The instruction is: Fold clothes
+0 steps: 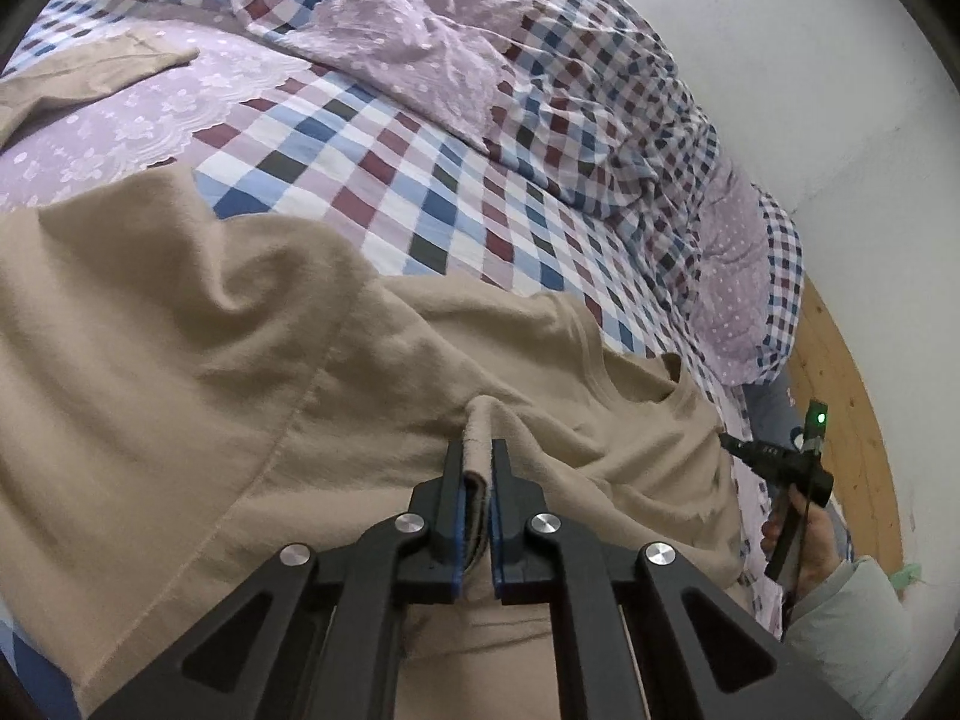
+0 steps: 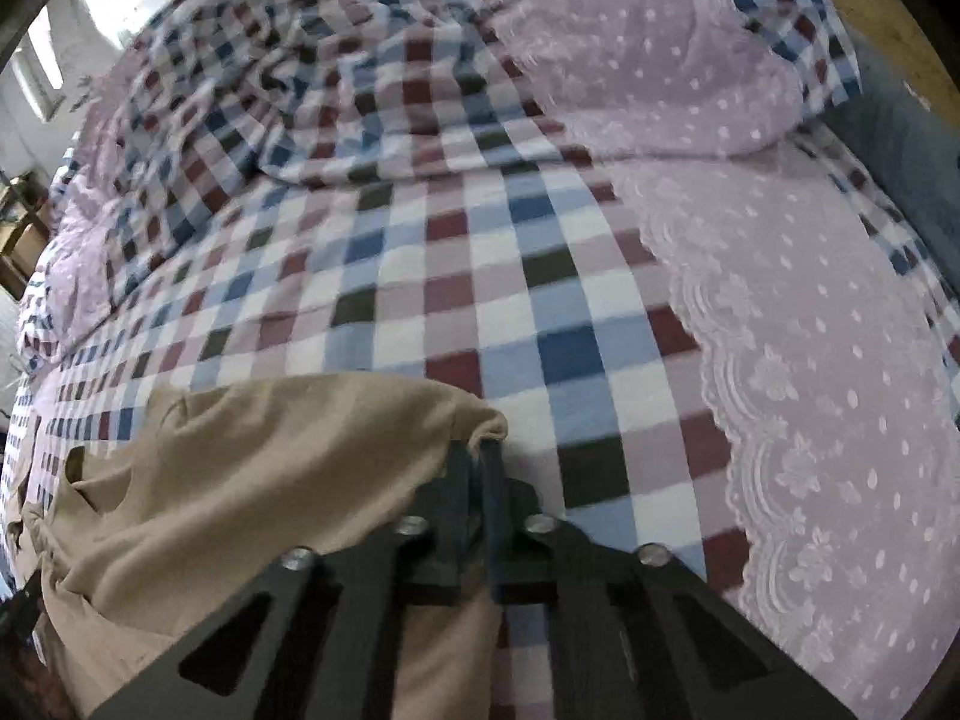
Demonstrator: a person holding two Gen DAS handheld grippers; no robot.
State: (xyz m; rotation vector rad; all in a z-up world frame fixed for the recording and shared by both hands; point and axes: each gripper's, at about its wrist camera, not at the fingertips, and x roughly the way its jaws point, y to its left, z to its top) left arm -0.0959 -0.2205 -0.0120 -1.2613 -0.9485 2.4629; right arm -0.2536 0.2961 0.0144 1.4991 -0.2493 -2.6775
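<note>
A beige T-shirt [image 1: 252, 360] lies spread over the checked bed sheet [image 1: 384, 180] in the left wrist view, its neck opening to the right. My left gripper [image 1: 478, 450] is shut on a pinched fold of the shirt's fabric, which stands up between the two pads. In the right wrist view the same beige shirt [image 2: 258, 468] is bunched at lower left. My right gripper [image 2: 477, 456] is shut on a corner of it, and the picture there is blurred. The right gripper's handle [image 1: 786, 468], held by a hand, shows at the right of the left wrist view.
A rumpled checked and lilac dotted quilt [image 1: 540, 60] is heaped along the far side of the bed. A lilac lace cover [image 2: 828, 360] lies on the right. Another beige cloth [image 1: 90, 72] lies at far left. A white wall [image 1: 810, 60] and wooden floor [image 1: 852, 420] border the bed.
</note>
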